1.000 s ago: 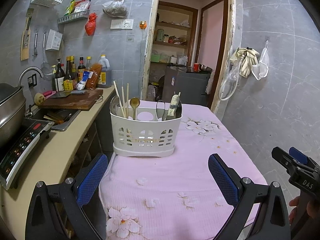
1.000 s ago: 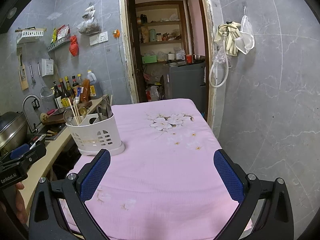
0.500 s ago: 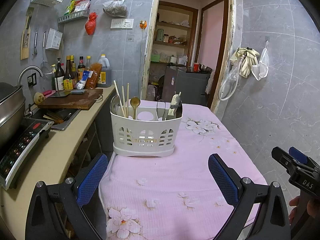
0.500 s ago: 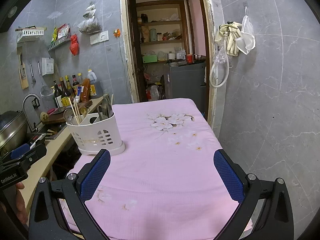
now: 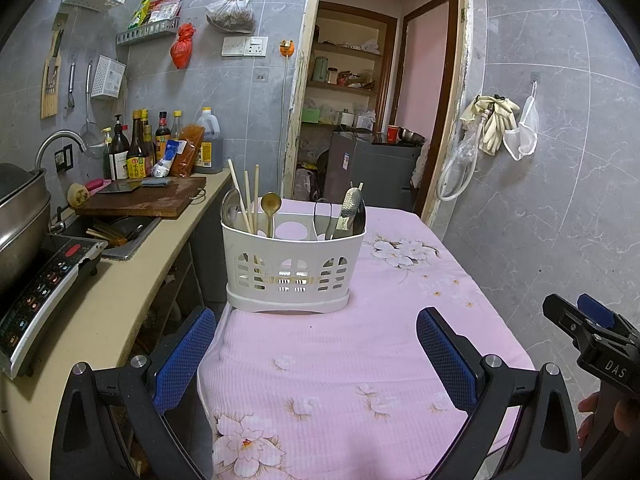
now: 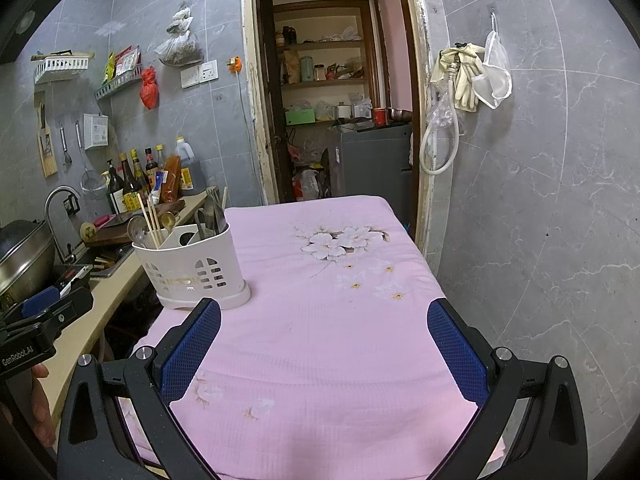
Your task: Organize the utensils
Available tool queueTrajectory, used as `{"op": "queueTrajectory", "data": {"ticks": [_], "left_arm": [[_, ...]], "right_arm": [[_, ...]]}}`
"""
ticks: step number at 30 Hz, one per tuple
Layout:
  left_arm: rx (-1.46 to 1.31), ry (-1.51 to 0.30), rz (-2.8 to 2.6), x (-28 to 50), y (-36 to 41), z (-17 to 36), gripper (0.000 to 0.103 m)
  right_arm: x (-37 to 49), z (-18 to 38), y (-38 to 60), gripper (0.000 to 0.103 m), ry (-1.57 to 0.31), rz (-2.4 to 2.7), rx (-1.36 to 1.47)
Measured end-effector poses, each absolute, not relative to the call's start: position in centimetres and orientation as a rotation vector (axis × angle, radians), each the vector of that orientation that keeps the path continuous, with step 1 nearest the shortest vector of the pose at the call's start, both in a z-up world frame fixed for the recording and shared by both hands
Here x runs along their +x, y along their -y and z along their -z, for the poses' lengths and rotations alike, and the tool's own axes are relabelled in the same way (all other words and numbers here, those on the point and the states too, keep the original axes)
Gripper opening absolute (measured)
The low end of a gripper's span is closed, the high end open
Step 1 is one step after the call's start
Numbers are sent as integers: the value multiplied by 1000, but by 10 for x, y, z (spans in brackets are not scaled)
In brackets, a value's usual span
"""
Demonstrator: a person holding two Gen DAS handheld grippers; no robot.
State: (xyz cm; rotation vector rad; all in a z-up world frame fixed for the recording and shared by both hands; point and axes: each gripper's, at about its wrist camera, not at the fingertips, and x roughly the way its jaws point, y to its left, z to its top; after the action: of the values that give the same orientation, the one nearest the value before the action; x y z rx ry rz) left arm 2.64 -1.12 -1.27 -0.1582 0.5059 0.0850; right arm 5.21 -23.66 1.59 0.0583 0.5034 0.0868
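Both my fingers (image 5: 316,354) gaped wide and empty, and I judged a careless reach could tip the caddy (image 5: 294,264) off the counter (image 5: 360,360).

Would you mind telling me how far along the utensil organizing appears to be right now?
It looks essentially done: chopsticks and spoons stand in the left side of the white caddy, tongs in the right. Nothing is in hand; the left tool and right tool are both open and empty. No loose utensils show on the pink tablecloth, so nothing visible is left.
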Motion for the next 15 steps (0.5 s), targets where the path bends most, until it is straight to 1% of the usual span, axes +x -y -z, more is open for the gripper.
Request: {"op": "queueTrajectory", "data": {"ticks": [15], "left_arm": [[-156, -506, -83, 27, 13, 13, 101]], "right_arm": [[53, -17, 236, 101, -505, -86, 57]]}}
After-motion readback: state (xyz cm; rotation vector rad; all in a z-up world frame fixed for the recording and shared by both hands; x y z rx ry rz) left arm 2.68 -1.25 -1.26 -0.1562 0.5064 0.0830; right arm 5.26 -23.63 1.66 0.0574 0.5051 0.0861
